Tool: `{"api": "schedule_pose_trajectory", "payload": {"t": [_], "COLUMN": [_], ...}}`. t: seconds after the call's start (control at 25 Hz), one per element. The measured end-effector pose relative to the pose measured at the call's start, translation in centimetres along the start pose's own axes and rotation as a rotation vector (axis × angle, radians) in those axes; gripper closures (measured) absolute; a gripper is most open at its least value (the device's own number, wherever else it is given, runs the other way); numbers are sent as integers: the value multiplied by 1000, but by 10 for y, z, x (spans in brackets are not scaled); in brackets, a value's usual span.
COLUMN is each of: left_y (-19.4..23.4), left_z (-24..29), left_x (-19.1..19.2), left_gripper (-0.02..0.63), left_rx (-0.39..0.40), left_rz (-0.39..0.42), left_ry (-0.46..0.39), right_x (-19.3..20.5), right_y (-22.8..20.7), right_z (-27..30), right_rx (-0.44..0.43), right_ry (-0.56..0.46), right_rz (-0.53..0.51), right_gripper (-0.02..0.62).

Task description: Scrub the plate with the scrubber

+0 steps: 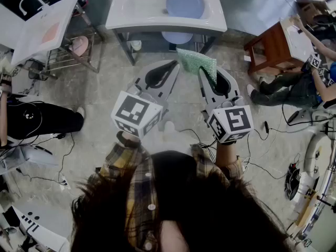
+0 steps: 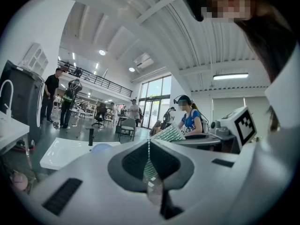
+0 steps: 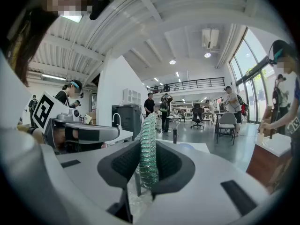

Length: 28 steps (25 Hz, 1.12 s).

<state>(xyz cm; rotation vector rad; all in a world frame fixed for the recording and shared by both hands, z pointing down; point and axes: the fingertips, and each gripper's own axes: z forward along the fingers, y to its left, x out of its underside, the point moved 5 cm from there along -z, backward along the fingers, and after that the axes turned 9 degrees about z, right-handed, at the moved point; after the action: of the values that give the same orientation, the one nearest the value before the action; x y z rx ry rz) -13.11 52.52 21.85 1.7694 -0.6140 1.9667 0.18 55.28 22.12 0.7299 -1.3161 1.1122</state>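
A pale blue plate (image 1: 185,3) lies in the white sink basin (image 1: 131,9) at the far end of the head view. My right gripper (image 1: 203,71) is shut on a green mesh scrubber (image 1: 197,62), which sticks up out of the jaws and hangs in the air short of the sink. The scrubber (image 3: 149,149) stands edge-on between the right gripper's (image 3: 149,125) pads. My left gripper (image 1: 175,65) is beside it, shut and holding nothing. In the left gripper view, the left gripper (image 2: 149,146) points at the sink (image 2: 61,153), the plate (image 2: 101,147) and the scrubber (image 2: 168,134).
A second blue dish (image 1: 177,37) sits on the shelf under the sink. Another white sink unit (image 1: 44,28) stands at left. A wooden table (image 1: 273,46) with a person working at it is at right. Cables (image 1: 273,156) trail over the floor. People stand further back.
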Motion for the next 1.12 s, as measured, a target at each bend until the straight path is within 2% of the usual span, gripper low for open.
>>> {"api": "schedule_pose_trajectory", "payload": {"t": [0.4, 0.88, 1.12], "left_y": [-3, -24, -7], "left_z": [12, 46, 60], "left_x": [1, -5, 1], "left_gripper": [584, 584, 584], "left_rx": [-13, -61, -89], "left_rz": [7, -7, -6], "left_ry": [0, -17, 7], "right_x": [-1, 6, 9], "right_y": [-5, -46, -69], "right_z": [0, -18, -4], "right_rx": [-11, -44, -43], "right_ry": [-12, 2, 8], "right_rz": [6, 24, 52], "right_gripper": [497, 495, 495]}}
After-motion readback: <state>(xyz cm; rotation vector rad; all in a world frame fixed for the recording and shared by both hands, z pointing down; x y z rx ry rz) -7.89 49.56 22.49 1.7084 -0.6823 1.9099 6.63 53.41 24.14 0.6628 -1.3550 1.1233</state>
